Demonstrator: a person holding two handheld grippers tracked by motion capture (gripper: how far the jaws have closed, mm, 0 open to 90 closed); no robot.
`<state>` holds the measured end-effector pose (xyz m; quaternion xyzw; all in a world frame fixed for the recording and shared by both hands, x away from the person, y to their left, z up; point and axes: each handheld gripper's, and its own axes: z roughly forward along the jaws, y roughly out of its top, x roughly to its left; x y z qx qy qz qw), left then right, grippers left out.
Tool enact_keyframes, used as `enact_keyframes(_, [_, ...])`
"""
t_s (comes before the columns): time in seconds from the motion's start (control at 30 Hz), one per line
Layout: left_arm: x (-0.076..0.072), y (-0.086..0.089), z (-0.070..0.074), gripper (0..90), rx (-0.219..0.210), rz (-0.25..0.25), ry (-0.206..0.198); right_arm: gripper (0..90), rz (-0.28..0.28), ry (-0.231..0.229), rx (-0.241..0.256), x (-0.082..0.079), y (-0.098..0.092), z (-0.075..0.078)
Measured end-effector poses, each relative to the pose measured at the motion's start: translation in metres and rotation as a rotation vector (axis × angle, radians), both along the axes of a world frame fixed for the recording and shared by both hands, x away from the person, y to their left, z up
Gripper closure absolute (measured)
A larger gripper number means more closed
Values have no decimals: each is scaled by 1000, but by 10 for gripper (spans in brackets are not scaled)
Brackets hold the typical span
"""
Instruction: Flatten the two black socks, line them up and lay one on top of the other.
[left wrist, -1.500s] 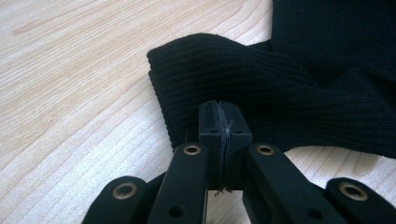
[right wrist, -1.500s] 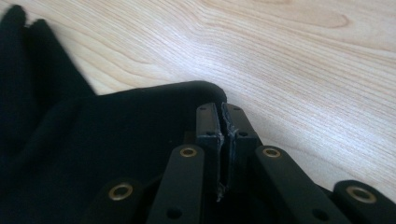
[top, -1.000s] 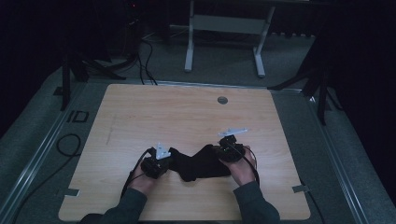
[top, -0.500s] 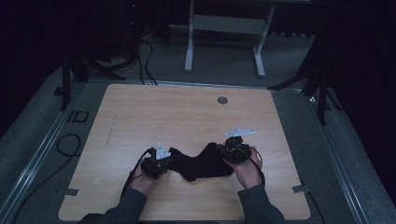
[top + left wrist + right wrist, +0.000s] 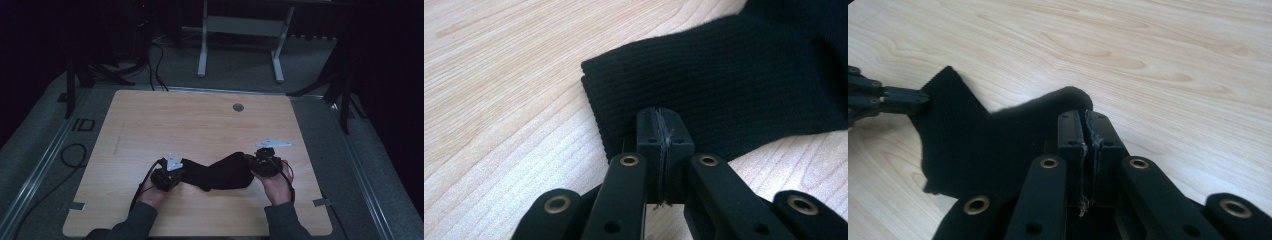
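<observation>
Black sock (image 5: 220,172) lies on wooden surface (image 5: 200,125) near front edge, stretched between grippers. Left gripper (image 5: 659,131) fingers clamped on ribbed cuff; right gripper (image 5: 1083,131) fingers clamped on opposite end. Step: spreading sock flat. Next likely calls for even outward pull, then lowering.

The only writing showing is a pair of dark letters reading "ID" (image 5: 82,124), lying on the grey floor strip (image 5: 60,145) just beside the left edge of the wooden table (image 5: 200,125), toward its far corner. Nothing readable is appearing on the table itself, and no labels or brands are showing in the two gripper views.
</observation>
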<state>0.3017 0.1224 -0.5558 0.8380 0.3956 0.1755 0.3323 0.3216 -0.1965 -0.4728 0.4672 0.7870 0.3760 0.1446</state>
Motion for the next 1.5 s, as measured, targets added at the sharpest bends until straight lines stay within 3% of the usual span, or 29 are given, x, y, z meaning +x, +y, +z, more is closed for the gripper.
enact_keyframes(0.2, [0,0,0,894,2,-2,0,856,-17,22,24,-1,-12,-7])
enact_keyframes(0.47, [0,0,0,894,3,-3,-1,854,-25,49,19,-1,-14,-19])
enact_keyframes(1.07, [0,0,0,892,11,-6,-4,836,-55,145,-31,11,-19,-60])
enact_keyframes(1.5, [0,-1,0,891,13,-7,-5,828,-59,170,-60,13,-20,-72])
